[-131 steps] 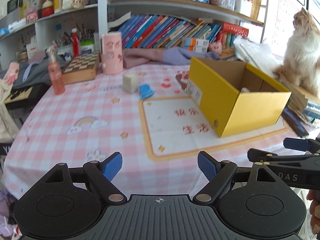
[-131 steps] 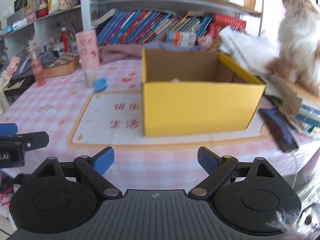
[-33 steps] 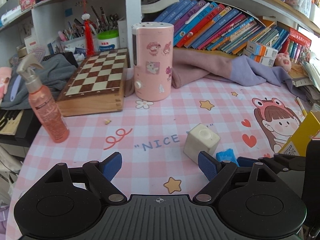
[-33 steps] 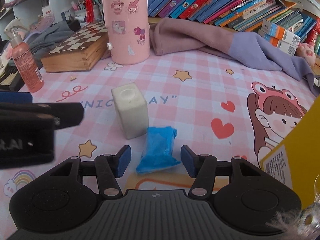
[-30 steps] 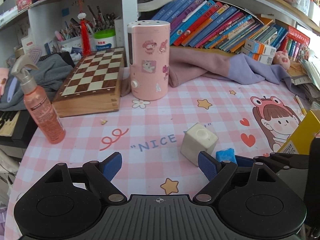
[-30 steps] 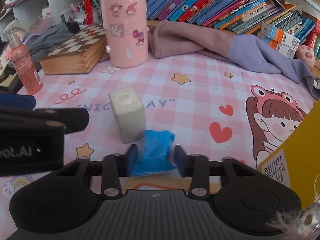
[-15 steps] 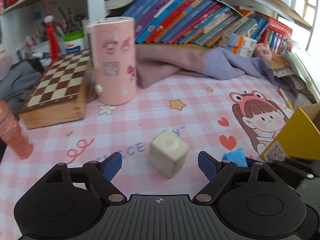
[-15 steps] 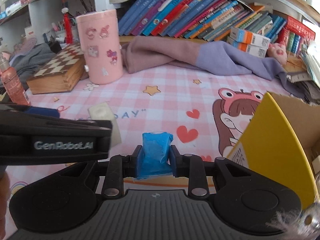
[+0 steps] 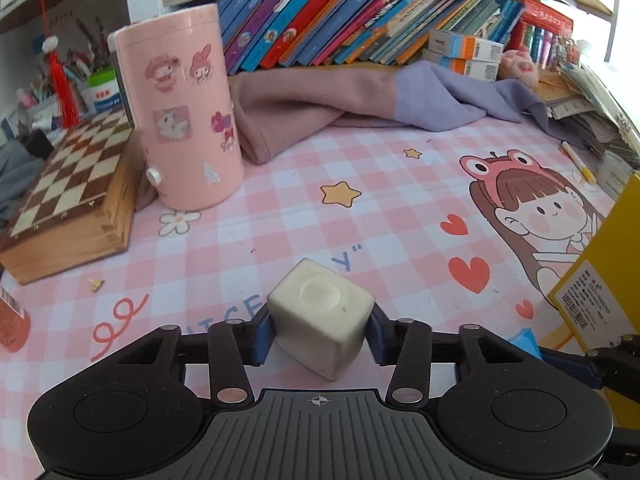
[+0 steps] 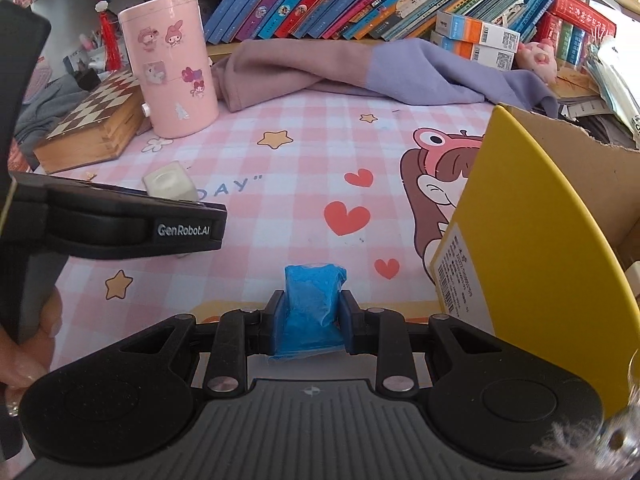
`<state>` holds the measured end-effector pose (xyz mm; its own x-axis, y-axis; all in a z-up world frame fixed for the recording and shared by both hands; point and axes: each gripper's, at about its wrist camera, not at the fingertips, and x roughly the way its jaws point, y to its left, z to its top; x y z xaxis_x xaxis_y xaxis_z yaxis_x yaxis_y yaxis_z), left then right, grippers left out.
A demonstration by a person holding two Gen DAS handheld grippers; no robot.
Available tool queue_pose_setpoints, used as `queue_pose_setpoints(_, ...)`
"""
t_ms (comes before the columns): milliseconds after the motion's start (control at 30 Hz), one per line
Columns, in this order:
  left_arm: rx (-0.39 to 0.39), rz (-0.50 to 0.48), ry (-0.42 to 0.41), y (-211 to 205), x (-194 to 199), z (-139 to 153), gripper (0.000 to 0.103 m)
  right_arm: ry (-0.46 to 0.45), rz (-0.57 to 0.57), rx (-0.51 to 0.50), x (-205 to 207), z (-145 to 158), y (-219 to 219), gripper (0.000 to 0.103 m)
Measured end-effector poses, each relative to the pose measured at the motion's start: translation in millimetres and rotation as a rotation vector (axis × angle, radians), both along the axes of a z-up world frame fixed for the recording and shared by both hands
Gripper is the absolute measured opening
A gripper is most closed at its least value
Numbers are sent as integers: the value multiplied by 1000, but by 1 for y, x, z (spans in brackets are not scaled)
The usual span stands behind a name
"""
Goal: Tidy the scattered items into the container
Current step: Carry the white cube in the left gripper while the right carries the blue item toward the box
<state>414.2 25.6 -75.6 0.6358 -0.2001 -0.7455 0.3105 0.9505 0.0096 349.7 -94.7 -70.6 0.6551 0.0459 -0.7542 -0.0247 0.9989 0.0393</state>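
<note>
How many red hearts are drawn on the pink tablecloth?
4 show in the left wrist view: one left of the cartoon girl, one big below it, two tiny near the yellow box, which may hide more.

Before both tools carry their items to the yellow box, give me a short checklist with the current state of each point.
1. Right tool shut on the blue packet: ok.
2. Left tool around the white cube-shaped bottle, jaws just closing, blue pads at its sides: ok; firmness cannot tell.
3. Bottle lifted off the pink checked tablecloth: cannot tell.
4. Yellow box open at the top: ok.
5. Free space inside the box: cannot tell, interior mostly hidden.
</note>
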Motion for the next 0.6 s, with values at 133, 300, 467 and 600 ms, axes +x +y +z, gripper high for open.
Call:
queue_pose_setpoints(133, -27, 17, -15, 7, -9, 15, 39, -12, 5, 6, -4, 4, 0, 26)
queue_pose_setpoints(300, -85, 46, -45, 25, -30, 42, 38, -52, 20, 12, -13, 14, 2, 25)
queue_pose_setpoints(467, -117, 81, -72, 43, -60, 64, 38, -116, 58, 11, -27, 31, 3, 25)
queue_pose_setpoints(600, -141, 109, -87, 54, -85, 77, 38, -157, 96, 8, -44, 43, 2, 25)
